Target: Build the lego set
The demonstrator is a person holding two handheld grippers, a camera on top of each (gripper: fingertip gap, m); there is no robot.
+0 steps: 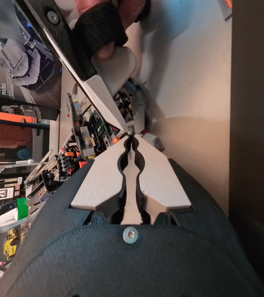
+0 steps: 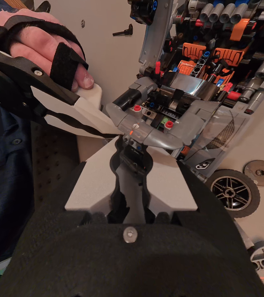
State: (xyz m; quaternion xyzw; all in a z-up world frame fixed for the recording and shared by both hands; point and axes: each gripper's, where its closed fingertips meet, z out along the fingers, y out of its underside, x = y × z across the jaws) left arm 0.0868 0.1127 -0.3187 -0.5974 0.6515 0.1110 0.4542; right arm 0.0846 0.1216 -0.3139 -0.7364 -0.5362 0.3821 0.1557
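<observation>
At the centre of both wrist views your two tools meet on the nose of the lego car (image 2: pixel 192 112), which lies on the pale desk (image 2: pixel 112 48) with its cabin and orange seats running away toward the upper right of the right wrist frame. Your right hand-held gripper (image 2: pixel 130 141) comes up from the bottom of that frame and its tips sit just under the curved grey front bar (image 2: pixel 145 133) of the car; the jaws stand narrowly parted at the tip, with dark parts of the car showing in the gap, and you cannot tell from here whether they are pinching anything. Your left hand-held gripper (image 2: pixel 120 133) enters from the upper left of the same frame, its jaws drawn almost together, tips touching the left end of the grey bar. In the left wrist view that gripper (image 1: pixel 131 135) looks nearly clenched on a small grey piece (image 1: pixel 130 132) at the car's nose, though the contact is too small to be sure.

What matters next: the bar's long axis runs across the right gripper's line of approach, from left to lower right of the frame, and lies directly ahead of both tips. Both are equally close, so any press should probably go straight along the fingers. A loose wheel (image 2: pixel 234 192) rests on the desk at the right, near the car's side.
</observation>
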